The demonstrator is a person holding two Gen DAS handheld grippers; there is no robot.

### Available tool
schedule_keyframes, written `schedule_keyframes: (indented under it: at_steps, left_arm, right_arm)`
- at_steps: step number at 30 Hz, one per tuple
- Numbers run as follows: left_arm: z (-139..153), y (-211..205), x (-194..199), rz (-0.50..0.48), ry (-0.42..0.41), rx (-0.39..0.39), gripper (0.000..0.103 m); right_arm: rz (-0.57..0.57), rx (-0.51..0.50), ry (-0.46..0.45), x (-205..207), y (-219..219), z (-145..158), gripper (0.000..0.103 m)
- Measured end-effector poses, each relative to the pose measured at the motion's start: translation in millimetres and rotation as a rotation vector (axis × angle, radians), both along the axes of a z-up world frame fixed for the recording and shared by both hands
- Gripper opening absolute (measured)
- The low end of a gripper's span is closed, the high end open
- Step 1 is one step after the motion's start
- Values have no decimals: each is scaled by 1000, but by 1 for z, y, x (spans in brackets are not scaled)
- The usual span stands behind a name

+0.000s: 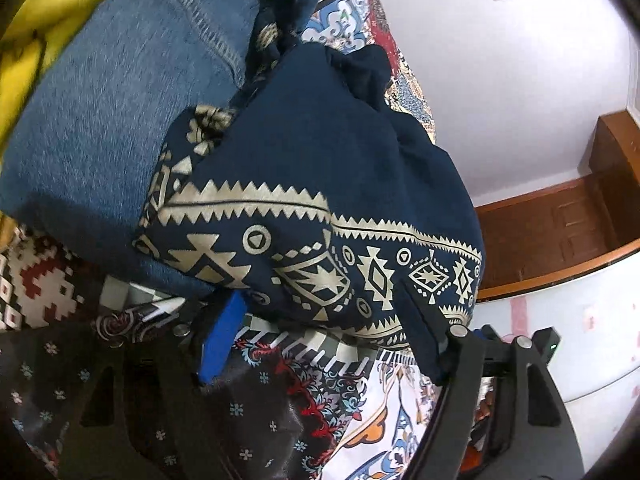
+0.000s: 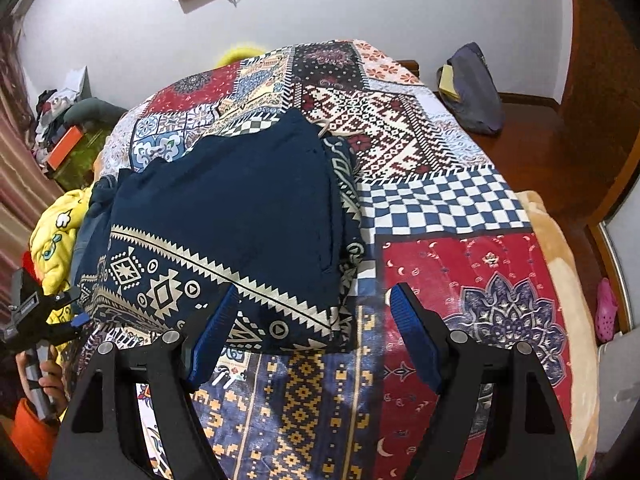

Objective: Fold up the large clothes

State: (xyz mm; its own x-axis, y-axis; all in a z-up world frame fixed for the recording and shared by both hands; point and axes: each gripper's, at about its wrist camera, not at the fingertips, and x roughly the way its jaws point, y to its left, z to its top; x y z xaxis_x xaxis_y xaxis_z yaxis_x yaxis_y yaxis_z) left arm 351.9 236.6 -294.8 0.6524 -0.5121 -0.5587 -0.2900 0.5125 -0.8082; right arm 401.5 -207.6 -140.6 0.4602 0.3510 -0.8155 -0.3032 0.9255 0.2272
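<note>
Navy gold-printed garment folded on patchwork bedspread. Right gripper spread, at near hem. Left gripper spread around hem edge. Next, probably: stack onto jeans.

The folded navy garment with a gold geometric border lies on the patchwork-printed bedspread. Against the garment's left side lies a folded blue denim piece, and beyond that, further left, a crumpled yellow blanket. Right of the garment and well apart, a grey-blue cloth bag sits on the brown wooden ledge at the bedspread's far right corner
</note>
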Motion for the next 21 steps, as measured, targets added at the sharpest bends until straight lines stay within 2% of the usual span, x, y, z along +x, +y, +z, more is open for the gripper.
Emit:
schedule_keyframes:
  at_steps: [5,7,10,13,18,21]
  left_arm:
    - [1,2,2,38,-33,6,72]
    - [7,-4,7,28,-52,55,72]
    - [20,-15,10,-7,-92,132,62]
    - [28,-20,20,-6,-103,199,62]
    - [16,-4,48,80,-88,160,62]
    - [7,3,73,98,-41,168,60]
  right_arm:
    - [18,16,19,-2,11,-4,75]
    - [35,7,8,-3,18,-2,75]
    - [61,-7,-8,-5,27,2,75]
    - [83,-6,-15,-7,36,4,75]
    - [117,-4,-23,-8,53,5,75]
    - [140,-11,-25,-7,64,5,75]
